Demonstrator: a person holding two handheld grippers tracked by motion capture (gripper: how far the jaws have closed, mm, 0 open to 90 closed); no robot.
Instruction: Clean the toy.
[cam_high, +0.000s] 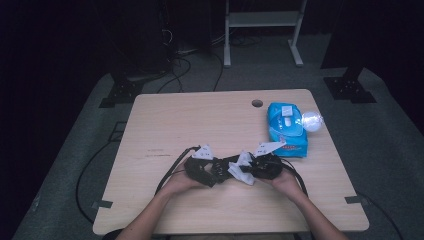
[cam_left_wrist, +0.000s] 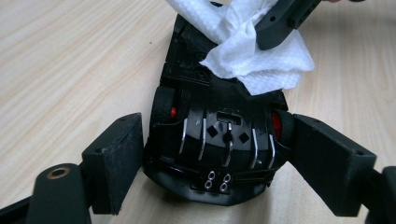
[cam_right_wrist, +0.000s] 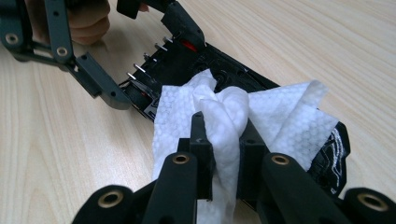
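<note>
A black toy car (cam_left_wrist: 219, 154) lies on the wooden table (cam_high: 200, 120), near the person's edge and between the two hands. The left gripper (cam_left_wrist: 210, 163) has its jaws wide apart, one pad on each side of the car's rear end beside the wheels; the pads are close to the car body, but there is a small gap, so they do not press on it. The right gripper (cam_right_wrist: 223, 154) has its jaws closed tight on a bunched white wipe (cam_right_wrist: 233, 121), and the wipe rests on top of the car. In the high view a blue wipe pack (cam_high: 286, 129) lies farther back on the right side of the table, well apart from the car.
</note>
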